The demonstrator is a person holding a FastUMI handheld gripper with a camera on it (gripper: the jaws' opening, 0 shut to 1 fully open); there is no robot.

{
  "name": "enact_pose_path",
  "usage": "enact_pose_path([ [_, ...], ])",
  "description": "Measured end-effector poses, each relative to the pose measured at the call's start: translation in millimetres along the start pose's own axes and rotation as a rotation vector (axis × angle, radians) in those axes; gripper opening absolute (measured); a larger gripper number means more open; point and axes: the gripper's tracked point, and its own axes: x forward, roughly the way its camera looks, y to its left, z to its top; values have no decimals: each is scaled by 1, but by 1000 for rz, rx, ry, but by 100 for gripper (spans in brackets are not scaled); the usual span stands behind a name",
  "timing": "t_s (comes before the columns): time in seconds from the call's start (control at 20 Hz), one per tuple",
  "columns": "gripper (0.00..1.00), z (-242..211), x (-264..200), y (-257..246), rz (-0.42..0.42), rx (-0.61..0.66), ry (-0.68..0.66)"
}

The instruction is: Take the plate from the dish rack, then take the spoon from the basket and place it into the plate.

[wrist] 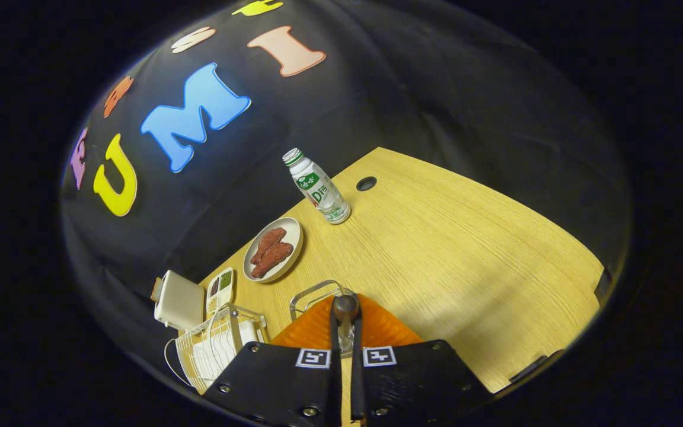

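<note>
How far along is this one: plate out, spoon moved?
The orange plate lies on the table beside the dish rack, so that step looks done. The gripper is shut on the spoon, held over the plate. Left: release it into the plate.

A wooden table (466, 249) fills the middle and right of the frame, with a dark round hole (366, 183) near its far edge. Left of the hole stands a bottle (316, 187) with a green and white label. Lower left of it lies a small dish (274, 249) with brown food pieces (271, 252). Further lower left sit a divided tray (221, 289) and a white box (178, 301).
</note>
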Motion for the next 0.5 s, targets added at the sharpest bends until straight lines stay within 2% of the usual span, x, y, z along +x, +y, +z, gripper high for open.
enact_pose_path([
  [0.15,6,13,-7,-1,-14,-75,-24],
  [0.5,6,49,-39,5,6,-66,-71],
])
